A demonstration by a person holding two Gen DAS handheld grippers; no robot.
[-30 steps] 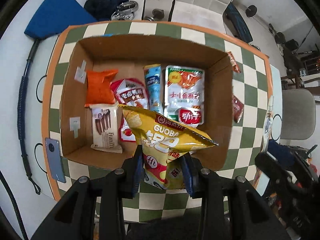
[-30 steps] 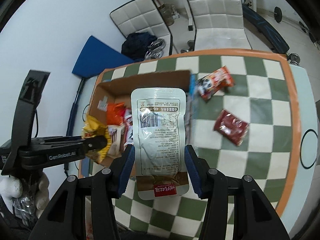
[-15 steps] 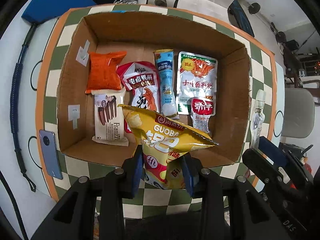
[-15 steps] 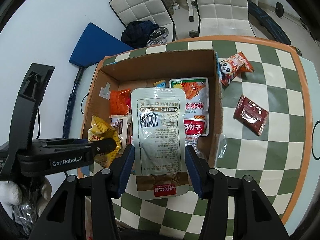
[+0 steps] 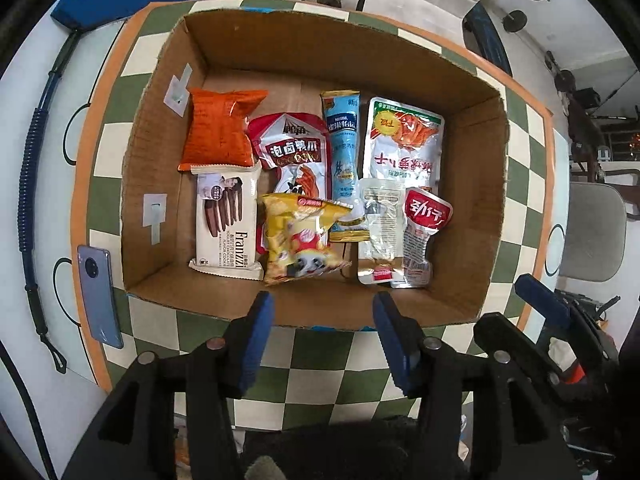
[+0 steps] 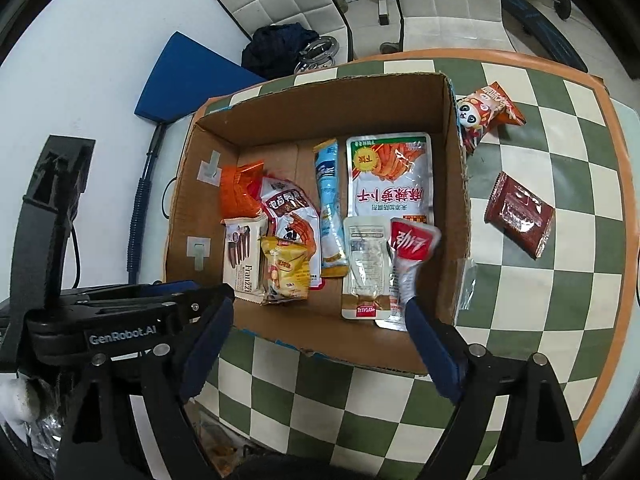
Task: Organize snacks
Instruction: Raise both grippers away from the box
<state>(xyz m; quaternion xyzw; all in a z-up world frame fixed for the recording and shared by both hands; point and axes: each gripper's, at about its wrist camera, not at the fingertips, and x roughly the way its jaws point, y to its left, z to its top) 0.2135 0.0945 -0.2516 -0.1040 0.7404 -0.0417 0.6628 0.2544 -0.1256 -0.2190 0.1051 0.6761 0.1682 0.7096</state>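
Now Both Tools Let Go Over the Box

The yellow chip bag point(image 5: 300, 236) lies in the cardboard box point(image 5: 472, 184), near the front wall, partly on top of the red pouch point(image 5: 292, 152) and just beside the white biscuit pack point(image 5: 224, 220). The clear pouch point(image 6: 366, 268) lies in the box too, label side down, touching the pack with the red top point(image 6: 412, 244) and overlapping the bottom of the big white carrot-picture bag point(image 6: 390, 176). An orange bag point(image 5: 218, 132) and a thin blue stick pack point(image 5: 342, 148) fill the middle and back.

The left tool point(image 5: 322, 334) hangs above the front wall of the box. Its jaws are opening and nothing is between them. The right tool point(image 6: 320, 338) is also opening, wide apart, and it is empty as well. Both point down at the box, likely so the snacks fall straight in and land flat.

Two snacks are not packed yet. The panda bag point(image 6: 484, 114) and the dark red packet point(image 6: 520, 214) sit on the checkered worktop point(image 6: 520, 320), outside the right wall of the box. They probably go in next.

A phone point(image 5: 100, 292) lies on the worktop by the left side of the box.
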